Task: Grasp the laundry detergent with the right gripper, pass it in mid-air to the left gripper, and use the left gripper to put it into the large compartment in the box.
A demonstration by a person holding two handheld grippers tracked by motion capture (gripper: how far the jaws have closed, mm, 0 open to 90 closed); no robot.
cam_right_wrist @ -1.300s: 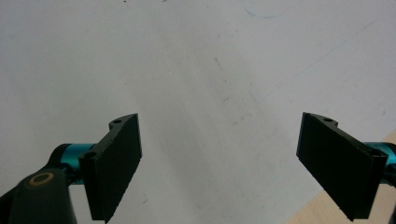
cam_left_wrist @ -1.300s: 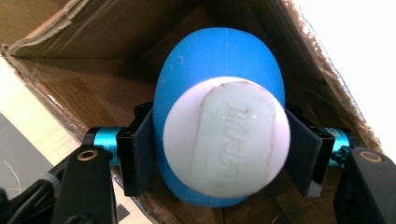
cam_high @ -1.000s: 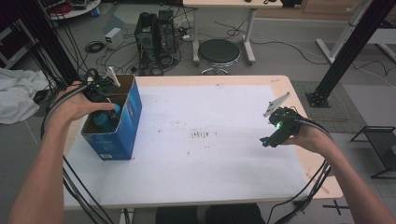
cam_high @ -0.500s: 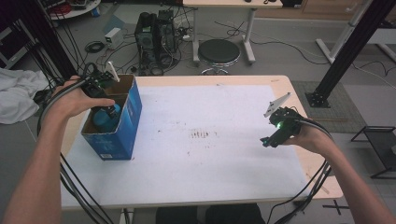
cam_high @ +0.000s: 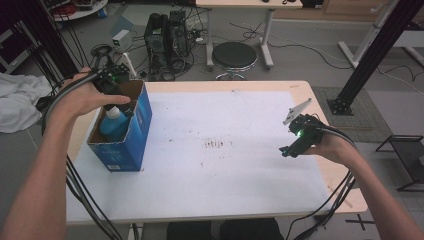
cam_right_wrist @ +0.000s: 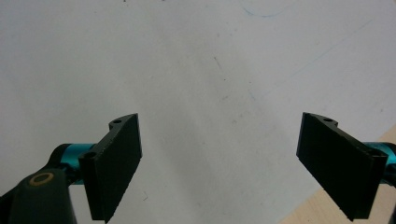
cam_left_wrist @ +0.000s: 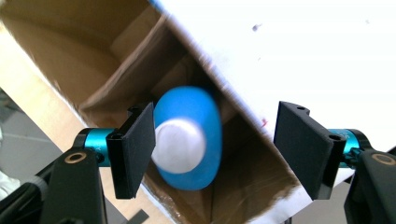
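My left claw point(cam_left_wrist: 215, 149) hangs over the open blue cardboard box point(cam_high: 131, 145) at the left edge of the white-covered surface point(cam_high: 225, 175). Its jaws stand apart with nothing pressed between them. The blue plastic bottle with the white cap point(cam_left_wrist: 187, 137) stands inside the box, in the compartment nearer me. In the left gripper view it sits off-centre, its cap just beside the left jaw, with a wide gap to the right jaw. From the high view the same bottle point(cam_high: 114, 124) leans close to the box's inner cardboard divider, and the left claw point(cam_high: 114, 85) is above the far rim.

My right claw point(cam_right_wrist: 219, 163) is spread wide and empty, and points at bare white sheet well away from the box. In the high view it point(cam_high: 295, 142) rests low near the right side of the surface.

I judge that the step in hand is taking the bottle out of the box. To do it well, I'd first shift the left claw sideways until the cap sits midway between the jaws. I'd keep the jaws parallel to the divider so neither one catches the cardboard wall on the way down. I'd grip at the neck under the cap, where the bottle is narrow, and lift straight up so the box doesn't tip or drag. If the box does start to rise with the bottle, the right claw is free to come across and steady the box.
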